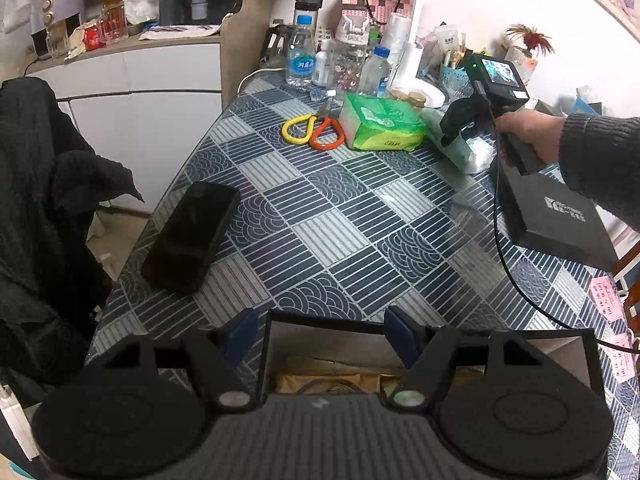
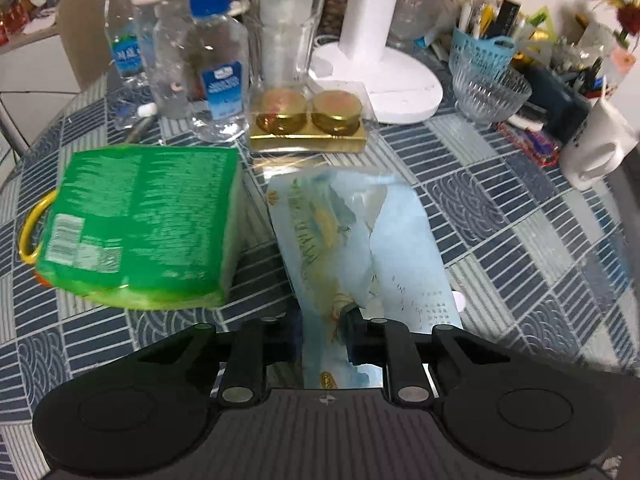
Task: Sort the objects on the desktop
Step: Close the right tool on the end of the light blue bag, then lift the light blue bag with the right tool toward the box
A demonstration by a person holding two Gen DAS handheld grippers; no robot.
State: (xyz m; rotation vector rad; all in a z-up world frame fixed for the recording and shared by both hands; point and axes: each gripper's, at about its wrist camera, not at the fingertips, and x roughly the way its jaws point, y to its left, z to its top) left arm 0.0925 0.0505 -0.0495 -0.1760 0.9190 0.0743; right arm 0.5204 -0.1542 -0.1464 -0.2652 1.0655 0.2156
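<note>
left hand-held gripper (image 1: 320, 334): fingers spread, gripping nothing, hanging over an open box (image 1: 560, 356) at the near edge of the counter (image 1: 340, 216).
right hand-held gripper (image 2: 322, 334): clenched on the near end of a pale tissue pack (image 2: 352, 240).
slip risk: soft wrapper pinched at one end, so it could sag or slide out.
bump risk: green pack (image 2: 140, 220) just left, gold tray (image 2: 308, 120) and bottles (image 2: 218, 76) beyond; a careless swing topples them.

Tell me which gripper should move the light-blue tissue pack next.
Right. The right gripper already straddles the light-blue tissue pack; the left gripper hangs open over the black box, far away.
</note>
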